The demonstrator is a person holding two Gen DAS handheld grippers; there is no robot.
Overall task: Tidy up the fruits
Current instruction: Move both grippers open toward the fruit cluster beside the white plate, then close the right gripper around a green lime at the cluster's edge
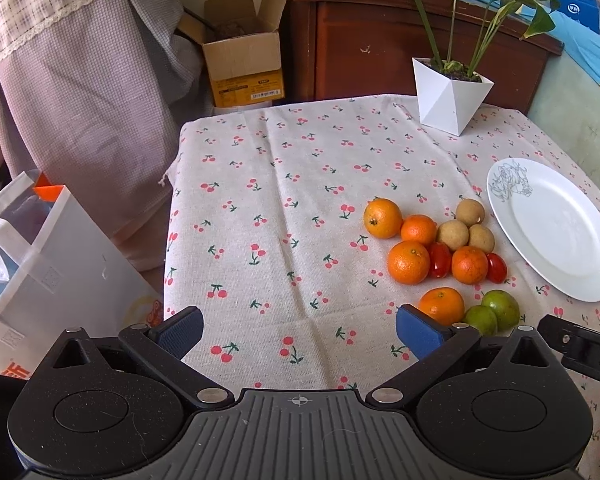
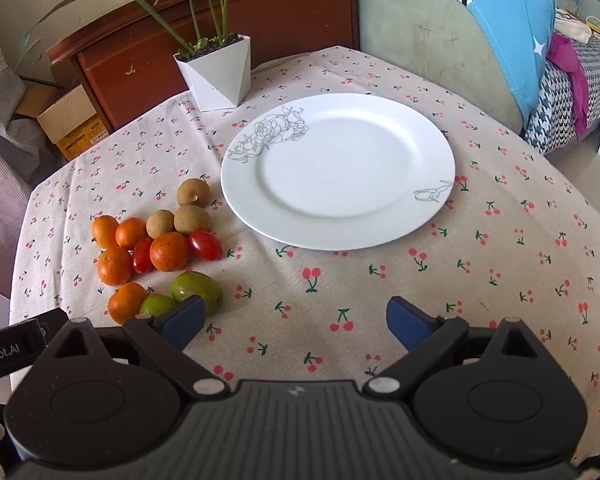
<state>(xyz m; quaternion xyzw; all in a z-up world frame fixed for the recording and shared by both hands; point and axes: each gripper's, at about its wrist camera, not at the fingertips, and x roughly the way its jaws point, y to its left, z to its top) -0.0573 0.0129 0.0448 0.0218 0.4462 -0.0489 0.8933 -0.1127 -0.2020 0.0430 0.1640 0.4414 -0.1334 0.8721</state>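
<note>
A cherry-print cloth covers the surface (image 2: 500,240). Small oranges (image 2: 169,252), brown round fruits (image 2: 192,220), red tomatoes (image 2: 205,245) and green fruits (image 2: 196,290) cluster just left of a bare white plate (image 2: 420,152). Both the left gripper (image 1: 300,330) and right gripper (image 2: 292,322) hover with jaws released, holding nothing. Sorting looks not yet begun; next comes reaching for a fruit.

The table (image 2: 480,264) has a cherry-print cloth; on it lie a white plate (image 2: 338,170), a white plant pot (image 2: 216,76) and a cluster of fruits (image 2: 160,248).
</note>
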